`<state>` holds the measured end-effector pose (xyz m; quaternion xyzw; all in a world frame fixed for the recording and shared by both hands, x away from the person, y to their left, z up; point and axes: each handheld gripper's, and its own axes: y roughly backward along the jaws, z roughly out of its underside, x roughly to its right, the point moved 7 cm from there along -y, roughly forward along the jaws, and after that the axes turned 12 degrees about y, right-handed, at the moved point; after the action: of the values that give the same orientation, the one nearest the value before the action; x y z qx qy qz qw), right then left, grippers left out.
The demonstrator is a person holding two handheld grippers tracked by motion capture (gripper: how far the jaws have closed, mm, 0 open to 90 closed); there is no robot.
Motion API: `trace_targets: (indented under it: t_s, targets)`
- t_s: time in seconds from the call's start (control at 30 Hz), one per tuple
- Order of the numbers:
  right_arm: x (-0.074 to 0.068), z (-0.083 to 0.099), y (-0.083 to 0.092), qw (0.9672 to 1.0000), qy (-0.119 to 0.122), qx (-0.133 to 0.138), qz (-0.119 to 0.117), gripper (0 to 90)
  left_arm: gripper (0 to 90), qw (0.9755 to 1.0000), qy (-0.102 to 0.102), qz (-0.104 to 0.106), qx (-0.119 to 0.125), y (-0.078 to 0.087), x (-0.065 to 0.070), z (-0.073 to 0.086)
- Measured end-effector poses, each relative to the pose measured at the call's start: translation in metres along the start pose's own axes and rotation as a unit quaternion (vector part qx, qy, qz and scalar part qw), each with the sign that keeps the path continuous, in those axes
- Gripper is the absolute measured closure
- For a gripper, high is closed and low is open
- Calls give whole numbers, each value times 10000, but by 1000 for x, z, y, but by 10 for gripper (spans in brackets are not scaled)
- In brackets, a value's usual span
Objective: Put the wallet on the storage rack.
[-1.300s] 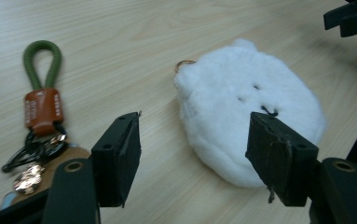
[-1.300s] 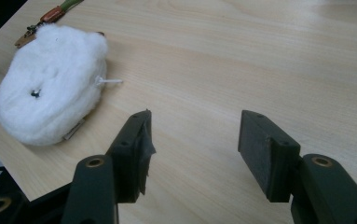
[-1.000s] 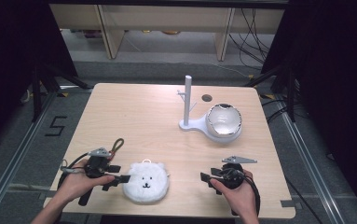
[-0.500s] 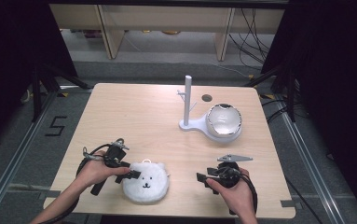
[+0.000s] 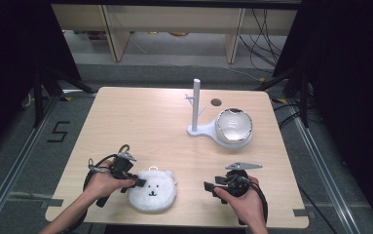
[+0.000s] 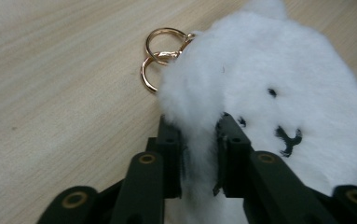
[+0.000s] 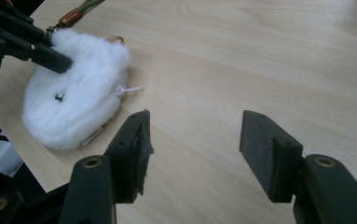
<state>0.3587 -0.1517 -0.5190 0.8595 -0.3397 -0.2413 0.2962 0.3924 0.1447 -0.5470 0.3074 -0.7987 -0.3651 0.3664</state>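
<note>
A white plush bear pouch lies face up near the front edge of the wooden bench, left of centre. Two gold rings on a clasp lie on the wood, touching its upper edge, and a small white tag sticks out from its side. The left claw is closed on the fluffy edge of the pouch, with white fur pinched between its two black jaws; in the high view it reaches in from the pouch's left side, held by the person's left hand. The right claw sits wide open above bare wood, holding nothing, well apart from the pouch. The right hand holds it low near the front right. Farther back stands a white stand with an upright post, and a round shiny bowl-like object rests on its base.
</note>
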Motion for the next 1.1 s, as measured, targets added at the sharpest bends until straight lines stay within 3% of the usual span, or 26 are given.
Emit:
trace_targets:
  t_s: [0.1,0.13,0.23,0.3,0.4,0.43,0.53,0.67,0.73,0.77,0.87,0.93,1.03,1.1]
  targets:
    - [-2,-1,0,10000,25,-5,-44,442,785,9992,53,74,393,3,6,-2]
    - [-3,-2,-1,10000,8,-3,-69,443,787,9992,-75,64,375,6,6,-2]
    - [-5,-6,0,9999,101,41,-52,444,791,9966,-239,85,780,15,15,-5]
    - [-7,-10,0,9998,171,86,-53,453,792,9934,-335,126,1092,21,23,-9]
    - [-12,-17,2,9998,81,154,-130,463,792,9874,-733,145,1396,31,34,-17]
    - [-12,-20,1,9994,168,252,-163,466,792,9856,-725,186,1516,32,38,-20]
    - [-16,-30,3,9986,288,390,-213,469,792,9776,-1028,213,1824,40,52,-30]
    - [-20,-42,5,9969,506,561,-235,467,791,9698,-1365,122,2018,45,66,-42]
    - [-24,-49,5,9958,540,656,-348,455,791,9678,-1473,74,2039,46,71,-47]
    - [-28,-51,7,9964,406,656,-365,448,791,9664,-1509,116,2079,46,73,-49]
    - [-27,-58,6,9943,679,739,-362,436,791,9637,-1609,212,2119,43,82,-54]
    - [-28,-61,5,9938,688,764,-416,424,791,9621,-1679,195,2139,41,87,-56]
    - [-26,-64,1,9933,755,754,-440,413,791,9575,-1763,314,2261,40,95,-59]
    - [-25,-65,-1,9926,823,775,-453,456,790,9553,-1802,328,2320,40,99,-61]
